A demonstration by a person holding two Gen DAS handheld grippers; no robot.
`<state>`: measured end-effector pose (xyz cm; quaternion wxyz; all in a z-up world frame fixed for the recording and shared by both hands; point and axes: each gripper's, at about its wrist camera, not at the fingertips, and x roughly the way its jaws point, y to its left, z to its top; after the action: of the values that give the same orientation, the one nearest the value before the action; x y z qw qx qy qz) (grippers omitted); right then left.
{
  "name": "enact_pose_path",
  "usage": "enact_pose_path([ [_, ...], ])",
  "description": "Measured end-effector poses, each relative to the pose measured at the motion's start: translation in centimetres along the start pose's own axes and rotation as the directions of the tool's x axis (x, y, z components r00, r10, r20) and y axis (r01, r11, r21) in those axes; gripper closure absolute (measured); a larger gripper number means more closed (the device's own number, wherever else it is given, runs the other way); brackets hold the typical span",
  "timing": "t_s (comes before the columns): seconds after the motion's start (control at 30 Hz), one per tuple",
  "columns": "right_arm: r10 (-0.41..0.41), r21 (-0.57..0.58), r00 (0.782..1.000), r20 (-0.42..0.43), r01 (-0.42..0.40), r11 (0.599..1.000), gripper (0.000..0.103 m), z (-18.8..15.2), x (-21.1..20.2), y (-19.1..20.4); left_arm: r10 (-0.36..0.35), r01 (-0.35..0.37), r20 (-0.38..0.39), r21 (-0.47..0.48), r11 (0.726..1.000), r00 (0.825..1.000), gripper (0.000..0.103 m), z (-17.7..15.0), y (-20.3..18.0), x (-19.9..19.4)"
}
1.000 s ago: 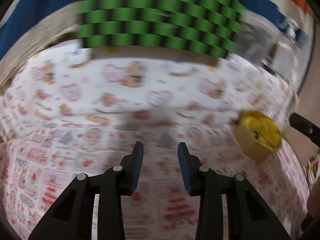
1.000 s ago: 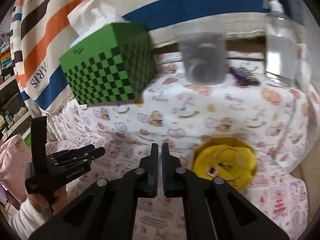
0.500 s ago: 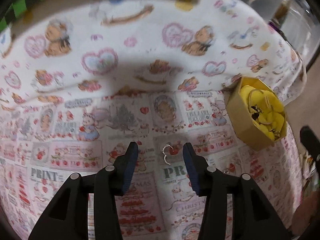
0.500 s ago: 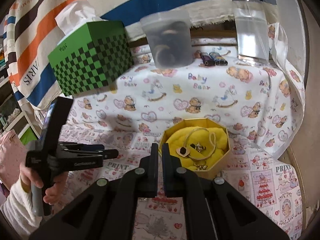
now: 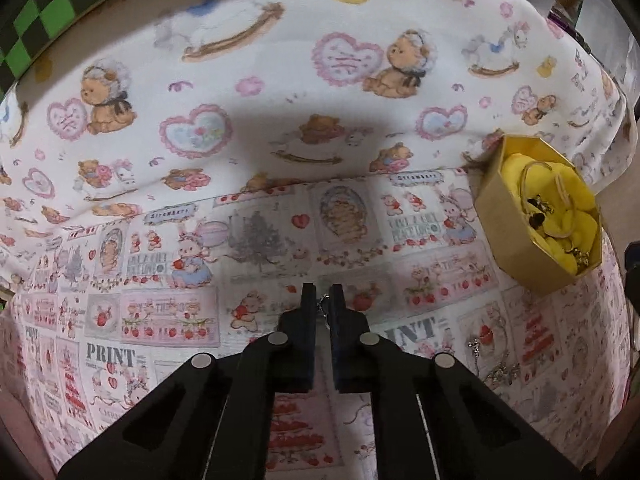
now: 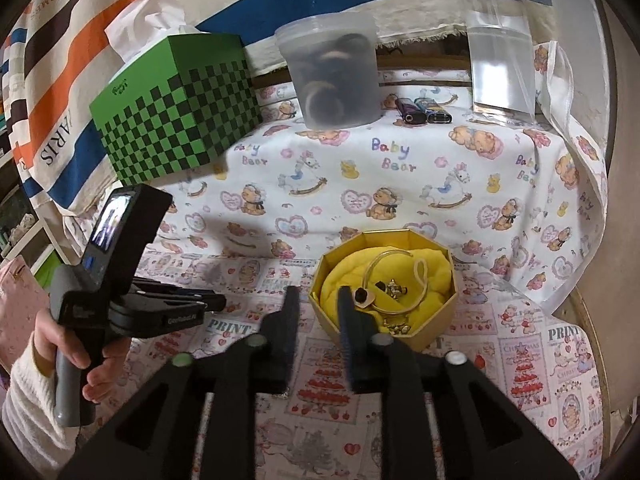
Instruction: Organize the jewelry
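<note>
Pick-up step: the left gripper, fingers narrowed around a small silver earring on the near counter, must next lift it rightward to the yellow jewelry box; right gripper fingers spread, empty.

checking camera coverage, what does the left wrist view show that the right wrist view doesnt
Only the left wrist view shows the small silver earring pinched between the left gripper's nearly shut fingers, and a loose chain lying on the printed cloth to the right.

Only the right wrist view shows the open right gripper, the lidded plastic tub, the pump bottle, two lighters and the person's hand.

Both show the yellow jewelry box with pieces inside, and the green checkered tissue box.
</note>
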<state>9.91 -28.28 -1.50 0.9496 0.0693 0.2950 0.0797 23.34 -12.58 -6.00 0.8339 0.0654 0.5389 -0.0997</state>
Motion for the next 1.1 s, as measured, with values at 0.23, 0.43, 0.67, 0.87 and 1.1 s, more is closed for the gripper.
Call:
enact_pose_path([
  [0.23,0.023,-0.031,0.997,-0.074,-0.026,0.999,0.057,-0.9,1.6,1.2,-0.005,0.010,0.076,-0.055,0.998,0.997,0.099,-1.1,2.7,-3.3],
  [0.43,-0.006,-0.138,0.979,-0.205,-0.023,0.990,0.057,-3.0,4.8,4.0,-0.034,0.042,0.154,-0.052,0.998,0.987,0.099,-2.0,4.3,-5.8],
  [0.67,-0.068,-0.185,0.958,-0.277,0.016,0.983,0.057,-4.6,6.7,4.9,-0.003,0.014,0.166,-0.068,0.998,0.986,0.099,-2.2,5.1,-6.0],
  [0.87,-0.062,-0.203,0.962,-0.266,0.007,0.979,0.097,-4.8,6.6,4.6,0.011,0.008,0.194,-0.100,0.995,0.981,0.099,-3.2,5.6,-4.7],
  [1.1,-0.015,-0.150,0.990,-0.143,-0.007,0.989,0.100,-3.7,4.3,3.3,0.003,0.028,0.246,-0.125,0.992,0.969,0.099,-3.6,6.3,-4.0],
])
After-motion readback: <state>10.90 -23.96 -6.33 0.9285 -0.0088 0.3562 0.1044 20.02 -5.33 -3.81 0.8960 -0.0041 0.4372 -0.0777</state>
